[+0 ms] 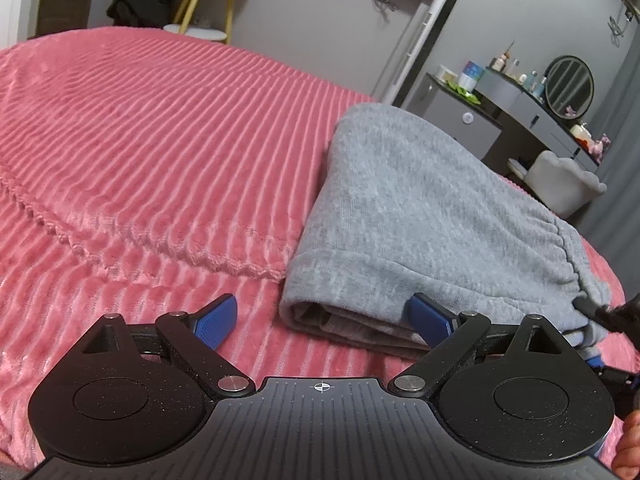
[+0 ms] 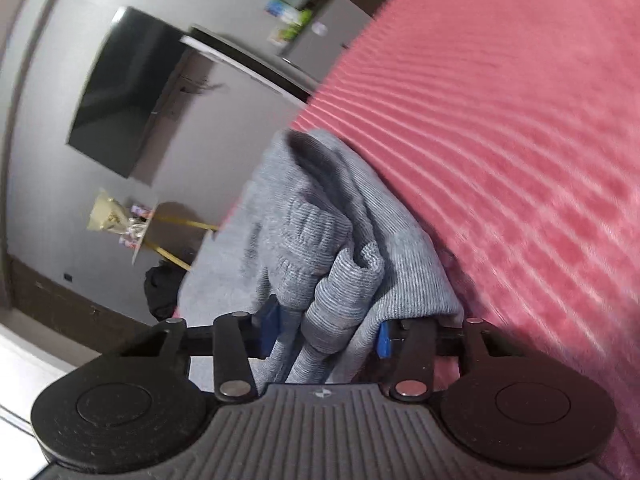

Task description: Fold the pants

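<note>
The grey pants (image 1: 420, 216) lie folded in a thick bundle on the pink ribbed bedspread (image 1: 160, 128), right of centre in the left wrist view. My left gripper (image 1: 324, 320) is open, low over the bed at the bundle's near folded edge; its right blue pad (image 1: 430, 318) touches the fabric, its left pad (image 1: 216, 320) is over bare bedspread. My right gripper (image 2: 326, 330) is shut on a bunched part of the grey pants (image 2: 340, 248), tilted sideways. It also shows at the waistband corner in the left wrist view (image 1: 600, 312).
The bedspread has a folded hem ridge (image 1: 140, 236) left of the pants. Beyond the bed stand a grey dresser with a round mirror (image 1: 568, 84), a white chair (image 1: 568, 180), a yellow-legged side table (image 1: 208, 4) and a wall television (image 2: 124, 92).
</note>
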Demonstrator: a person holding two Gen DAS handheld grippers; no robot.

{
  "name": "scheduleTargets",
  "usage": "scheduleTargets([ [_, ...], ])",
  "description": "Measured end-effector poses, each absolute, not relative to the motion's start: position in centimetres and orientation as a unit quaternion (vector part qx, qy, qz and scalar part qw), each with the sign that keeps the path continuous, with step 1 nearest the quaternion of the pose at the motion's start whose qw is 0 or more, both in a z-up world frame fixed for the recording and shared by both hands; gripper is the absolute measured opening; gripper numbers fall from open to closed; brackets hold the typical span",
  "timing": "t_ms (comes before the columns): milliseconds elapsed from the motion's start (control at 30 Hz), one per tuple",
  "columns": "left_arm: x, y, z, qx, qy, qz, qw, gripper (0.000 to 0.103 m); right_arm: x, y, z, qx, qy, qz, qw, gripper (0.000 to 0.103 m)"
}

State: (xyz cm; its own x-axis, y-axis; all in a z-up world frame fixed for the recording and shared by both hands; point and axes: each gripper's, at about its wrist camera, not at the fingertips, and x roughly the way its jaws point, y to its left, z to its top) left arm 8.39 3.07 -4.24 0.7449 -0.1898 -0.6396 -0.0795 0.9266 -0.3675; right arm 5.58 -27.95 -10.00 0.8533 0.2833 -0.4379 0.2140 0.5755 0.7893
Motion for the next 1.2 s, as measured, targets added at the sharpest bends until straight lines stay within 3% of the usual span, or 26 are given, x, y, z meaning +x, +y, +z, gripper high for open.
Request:
scheduleTargets([
  [133,8.5,3.4,-4.4,-0.191,0.36,-0.028,0.913,0.097,6.0,-27.8,-11.2,0.404,0.29,0.016,0.868,0.045],
  [267,8.3,4.0,-4.4,-0.198,0.361,-0.016,0.911,0.097,5.0,-28.3,-10.9,0.425,0.293,0.014,0.856,0.051],
  [333,8.1,4.3,-4.3,-0.201,0.365,-0.012,0.909,0.097,4.1,-28.4,-10.5,0.415,0.296,0.003,0.86,0.063],
  [467,7.9,3.8,-4.1,-0.184,0.383,-0.026,0.905,0.096,1.4,-28.0,-9.2,0.333,0.326,-0.046,0.883,0.073],
  [533,7.4,2.8,-3.8,-0.152,0.388,-0.038,0.908,0.096,0.5,-27.5,-8.5,0.314,0.342,-0.063,0.884,0.092],
  [600,6.7,1.5,-3.3,-0.107,0.389,-0.056,0.914,0.096,-0.5,-26.7,-7.4,0.289,0.344,-0.069,0.891,0.098],
  [833,3.6,-1.6,-1.7,0.017,0.374,-0.04,0.926,0.097,-2.7,-21.4,-4.9,0.144,0.37,-0.069,0.915,0.099],
  [1200,0.9,-1.1,0.1,0.004,0.386,-0.034,0.922,0.1,-4.2,-14.8,-4.2,-0.006,0.348,-0.066,0.935,0.099],
])
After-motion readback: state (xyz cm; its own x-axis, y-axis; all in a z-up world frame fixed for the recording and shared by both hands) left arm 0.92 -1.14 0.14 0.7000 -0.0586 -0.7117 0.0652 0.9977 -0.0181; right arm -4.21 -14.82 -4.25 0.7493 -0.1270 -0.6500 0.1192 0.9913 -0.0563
